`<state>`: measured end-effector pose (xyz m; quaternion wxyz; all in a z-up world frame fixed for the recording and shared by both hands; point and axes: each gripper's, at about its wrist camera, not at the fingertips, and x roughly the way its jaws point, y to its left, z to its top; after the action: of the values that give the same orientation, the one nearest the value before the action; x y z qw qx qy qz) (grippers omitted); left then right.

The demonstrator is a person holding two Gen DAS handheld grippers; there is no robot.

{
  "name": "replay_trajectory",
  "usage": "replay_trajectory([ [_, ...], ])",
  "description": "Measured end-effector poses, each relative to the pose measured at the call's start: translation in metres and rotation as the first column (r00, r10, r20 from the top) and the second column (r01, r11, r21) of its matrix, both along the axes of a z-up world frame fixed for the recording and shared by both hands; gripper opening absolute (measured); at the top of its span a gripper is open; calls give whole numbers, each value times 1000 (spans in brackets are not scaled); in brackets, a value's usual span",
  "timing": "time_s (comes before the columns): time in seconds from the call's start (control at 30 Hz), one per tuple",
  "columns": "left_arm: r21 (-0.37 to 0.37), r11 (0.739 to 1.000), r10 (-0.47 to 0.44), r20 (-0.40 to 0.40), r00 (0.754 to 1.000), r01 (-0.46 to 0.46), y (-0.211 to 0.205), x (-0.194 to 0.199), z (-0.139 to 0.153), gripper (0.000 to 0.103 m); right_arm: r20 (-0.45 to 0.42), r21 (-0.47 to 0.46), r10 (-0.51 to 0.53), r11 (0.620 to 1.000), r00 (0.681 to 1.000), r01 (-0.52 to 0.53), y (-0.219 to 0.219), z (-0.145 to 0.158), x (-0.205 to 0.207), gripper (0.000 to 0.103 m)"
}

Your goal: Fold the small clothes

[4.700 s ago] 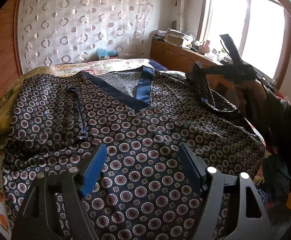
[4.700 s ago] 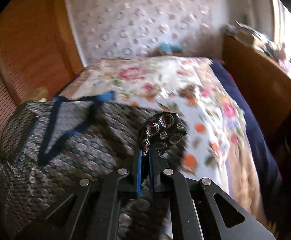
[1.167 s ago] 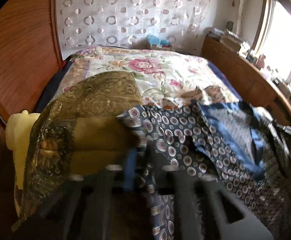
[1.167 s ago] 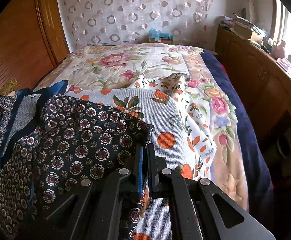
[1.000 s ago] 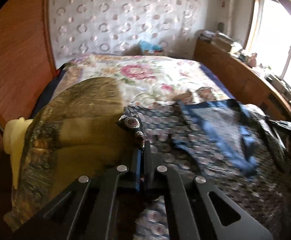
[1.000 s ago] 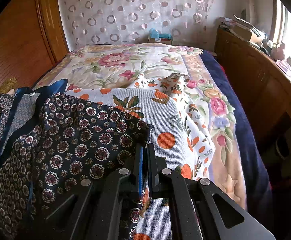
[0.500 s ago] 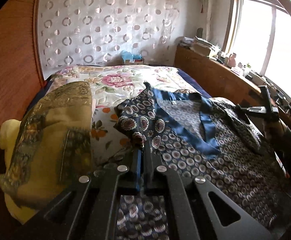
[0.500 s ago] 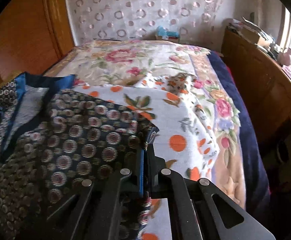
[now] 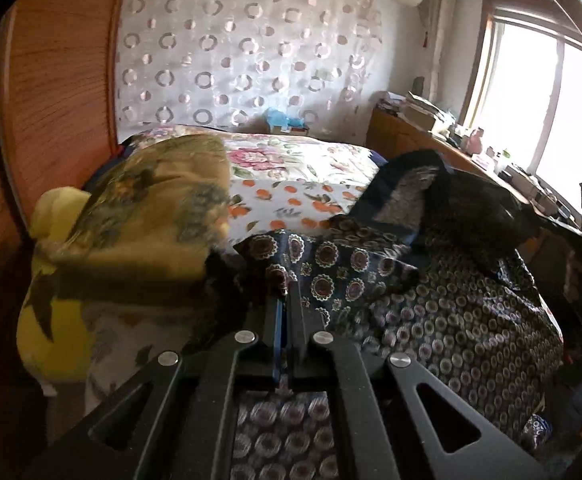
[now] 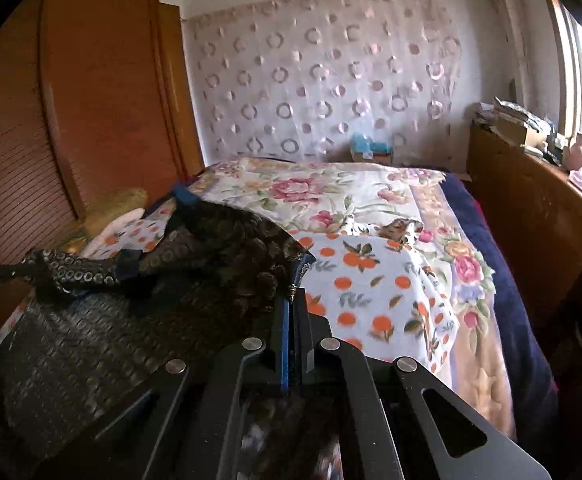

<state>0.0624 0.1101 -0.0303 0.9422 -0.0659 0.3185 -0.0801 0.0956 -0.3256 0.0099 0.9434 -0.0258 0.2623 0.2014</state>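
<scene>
Left wrist view: low over the bed's near end, looking along its closed fingers toward the circle-patterned curtain (image 9: 247,60); window (image 9: 547,92) at right. Right wrist view: set further right, same heading, same curtain (image 10: 323,92) ahead. Both share the floral bedspread (image 9: 307,164) (image 10: 319,192) and the patterned garment (image 9: 471,320) (image 10: 91,340), close up.

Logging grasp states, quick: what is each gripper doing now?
Left gripper: closed, pinching the patterned garment.
Right gripper: closed, pinching the same garment's edge.
</scene>
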Motion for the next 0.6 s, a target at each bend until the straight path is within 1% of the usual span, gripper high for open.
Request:
replay_trajectory([
  [0.13,-9,999,32,16,999,-32,11,-25,-2,2,-2,-3,0,1000,1000,0,-12,-11,-45,1],
  [0.17,-15,999,43,21,999,-43,14,-33,-2,2,-7,0,-4,1000,1000,4,-17,-15,-51,1],
  [0.27,-42,997,72,26,997,-71,25,-52,-6,2,-34,25,-21,999,999,22,-35,-26,-81,1],
  [0.37,-37,995,93,24,995,-92,31,-65,-9,2,-67,27,-37,999,997,39,-49,-38,-104,1],
  [0.47,-27,994,111,27,993,-110,36,-77,-8,2,-106,26,-57,998,993,60,-61,-45,-121,1],
  [0.53,-41,994,107,34,994,-105,40,-83,-3,2,-123,19,-67,997,990,69,-68,-47,-130,1],
  [0.6,-45,994,103,45,994,-101,41,-91,4,2,-126,10,-77,997,989,79,-65,-41,-132,1],
])
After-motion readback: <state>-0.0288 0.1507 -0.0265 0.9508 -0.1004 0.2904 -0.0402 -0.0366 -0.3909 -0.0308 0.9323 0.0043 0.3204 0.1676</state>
